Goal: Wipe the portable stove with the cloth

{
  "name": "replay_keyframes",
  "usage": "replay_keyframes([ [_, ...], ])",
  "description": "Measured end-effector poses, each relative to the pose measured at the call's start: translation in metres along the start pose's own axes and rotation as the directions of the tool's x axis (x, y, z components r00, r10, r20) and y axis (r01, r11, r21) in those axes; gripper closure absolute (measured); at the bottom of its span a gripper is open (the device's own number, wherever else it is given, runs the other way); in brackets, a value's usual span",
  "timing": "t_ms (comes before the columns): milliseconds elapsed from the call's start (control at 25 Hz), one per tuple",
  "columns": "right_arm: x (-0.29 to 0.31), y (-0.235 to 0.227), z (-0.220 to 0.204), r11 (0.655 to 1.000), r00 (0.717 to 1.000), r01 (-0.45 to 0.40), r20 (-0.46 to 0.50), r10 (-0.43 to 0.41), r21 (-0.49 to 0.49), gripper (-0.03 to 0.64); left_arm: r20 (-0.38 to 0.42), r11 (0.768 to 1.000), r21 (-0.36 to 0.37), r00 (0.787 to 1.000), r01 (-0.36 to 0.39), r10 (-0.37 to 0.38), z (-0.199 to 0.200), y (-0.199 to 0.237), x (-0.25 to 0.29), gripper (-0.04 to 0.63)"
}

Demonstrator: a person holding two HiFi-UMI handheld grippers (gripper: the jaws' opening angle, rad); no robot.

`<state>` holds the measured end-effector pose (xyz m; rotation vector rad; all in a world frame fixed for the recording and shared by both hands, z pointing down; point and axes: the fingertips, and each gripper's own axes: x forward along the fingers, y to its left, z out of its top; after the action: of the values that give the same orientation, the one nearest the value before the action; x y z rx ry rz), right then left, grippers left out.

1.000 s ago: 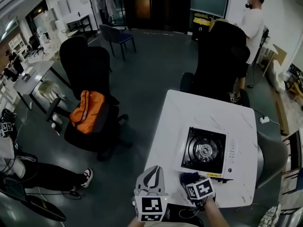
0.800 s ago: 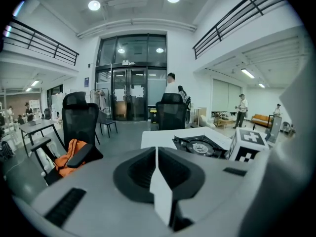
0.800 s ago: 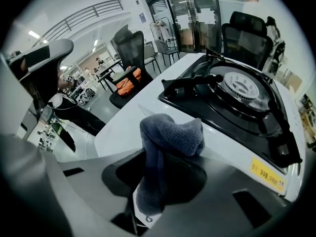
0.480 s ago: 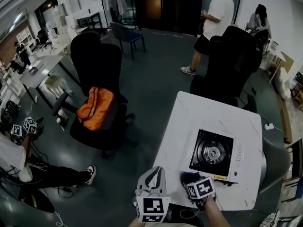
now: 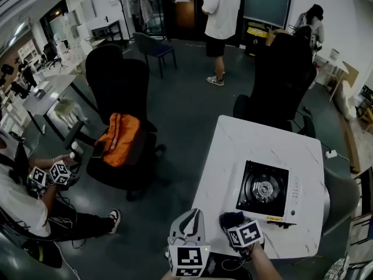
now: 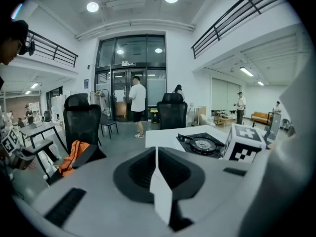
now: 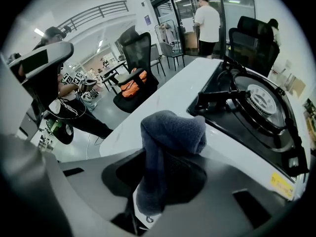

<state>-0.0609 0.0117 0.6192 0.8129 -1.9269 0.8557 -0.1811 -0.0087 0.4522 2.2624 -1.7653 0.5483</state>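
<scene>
Holding the cloth poised just short of the stove

We have the right gripper (image 5: 235, 226) clenched on the dark blue cloth (image 7: 170, 132), bunched over its jaws so that a soft pad faces the portable stove (image 5: 267, 190). The stove sits at the lower right of the head view on the white table (image 5: 233, 147), near the cloth but apparently not touching it. Our left gripper (image 6: 157, 168) is pinched together on nothing at bottom centre, likely parked out of the way. The cloth hides the right jaw tips, and the right gripper view cuts off the stove's far corner.
</scene>
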Motion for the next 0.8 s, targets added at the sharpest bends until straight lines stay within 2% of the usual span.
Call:
replay_keyframes([
  [280, -0.015, 0.000, -0.022, 0.999, 1.000, 0.005, 0.009, -0.005, 0.045, 0.511, 0.012, 0.996, 0.040, 0.997, 0.077, -0.077, 0.011, -0.024, 0.010, 0.574],
  [560, -0.038, -0.037, -0.058, 0.985, 0.999, 0.039, 0.030, -0.045, 0.169, 0.511, 0.027, 0.984, 0.086, 0.987, 0.157, -0.160, 0.027, -0.068, 0.028, 0.574],
  [800, -0.062, -0.067, -0.083, 0.976, 0.998, 0.053, 0.022, -0.059, 0.210, 0.511, 0.019, 0.974, 0.093, 0.978, 0.205, -0.207, 0.034, -0.113, 0.038, 0.574],
])
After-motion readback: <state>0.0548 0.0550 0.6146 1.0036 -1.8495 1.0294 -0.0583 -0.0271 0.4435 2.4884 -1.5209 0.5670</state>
